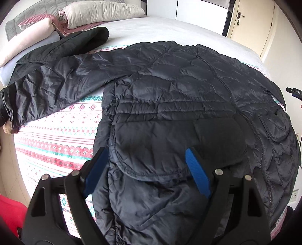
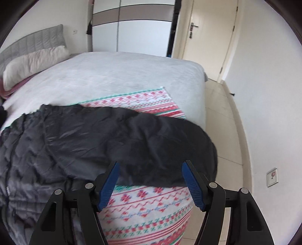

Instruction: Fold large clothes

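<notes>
Both grippers are hanging released over the bed [image 2: 117,75], gripping nothing: the left gripper [image 1: 145,165] is hovering with its blue pads spread wide above a pocket flap [image 1: 169,147] on the jacket's near half, and the right gripper [image 2: 150,181] is gaping over the jacket's edge where dark fabric is giving way to the blanket [image 2: 147,211]. Across the grey bed, a red, green and white patterned blanket is lying, and on it the black quilted jacket [image 1: 188,84] is spreading out flat, zip running down its middle. Its sleeve [image 1: 56,81] is stretching out to the left, reaching toward the bed's edge. Another dark garment [image 1: 75,43] is lying beyond that sleeve, touching it, near the pillows [image 1: 102,13] at the headboard. A door [image 2: 207,41] is standing closed past the bed.
</notes>
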`<state>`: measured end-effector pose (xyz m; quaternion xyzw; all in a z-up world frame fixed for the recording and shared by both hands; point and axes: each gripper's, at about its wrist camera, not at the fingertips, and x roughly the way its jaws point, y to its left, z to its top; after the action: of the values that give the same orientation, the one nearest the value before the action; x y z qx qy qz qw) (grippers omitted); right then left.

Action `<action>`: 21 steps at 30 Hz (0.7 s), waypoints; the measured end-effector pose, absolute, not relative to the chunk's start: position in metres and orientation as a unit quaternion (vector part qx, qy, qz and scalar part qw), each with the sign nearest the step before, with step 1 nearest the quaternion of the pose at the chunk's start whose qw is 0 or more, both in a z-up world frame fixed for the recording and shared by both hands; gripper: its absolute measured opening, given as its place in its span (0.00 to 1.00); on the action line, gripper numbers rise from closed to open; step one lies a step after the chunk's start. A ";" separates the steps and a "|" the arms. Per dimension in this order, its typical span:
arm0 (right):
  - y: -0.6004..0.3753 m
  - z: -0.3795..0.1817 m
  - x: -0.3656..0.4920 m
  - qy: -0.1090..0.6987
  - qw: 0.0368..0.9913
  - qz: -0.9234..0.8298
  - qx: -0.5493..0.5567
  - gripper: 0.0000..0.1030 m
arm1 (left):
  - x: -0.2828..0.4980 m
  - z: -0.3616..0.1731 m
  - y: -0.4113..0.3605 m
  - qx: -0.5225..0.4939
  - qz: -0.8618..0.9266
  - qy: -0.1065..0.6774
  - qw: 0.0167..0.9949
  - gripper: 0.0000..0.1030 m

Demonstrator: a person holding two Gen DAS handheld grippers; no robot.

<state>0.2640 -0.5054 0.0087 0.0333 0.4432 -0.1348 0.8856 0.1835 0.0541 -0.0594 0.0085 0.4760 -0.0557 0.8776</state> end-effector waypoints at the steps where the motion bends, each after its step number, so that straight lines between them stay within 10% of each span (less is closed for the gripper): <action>1: -0.495 0.012 0.251 0.448 0.887 -0.100 0.046 0.70 | 0.177 -0.056 0.058 0.005 -0.059 0.476 0.878 0.82; 14: -0.468 -0.050 0.058 0.540 0.827 0.034 0.150 0.78 | 0.082 -0.095 0.153 -0.125 -0.121 0.560 0.810 0.77; 18: -0.464 -0.072 0.038 0.542 0.812 0.061 0.210 0.24 | 0.067 -0.113 0.143 -0.133 -0.131 0.558 0.809 0.55; 19: -0.460 -0.071 0.037 0.537 0.814 0.065 0.213 0.18 | 0.065 -0.112 0.139 -0.139 -0.146 0.557 0.806 0.23; 21: -0.451 -0.061 0.037 0.537 0.817 0.065 0.200 0.11 | 0.060 -0.106 0.138 -0.154 -0.135 0.557 0.805 0.11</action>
<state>0.0366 -0.4510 -0.0609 0.2000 0.5365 0.0650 0.8172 0.0604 0.1382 -0.1059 -0.1538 0.5569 -0.1349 0.8050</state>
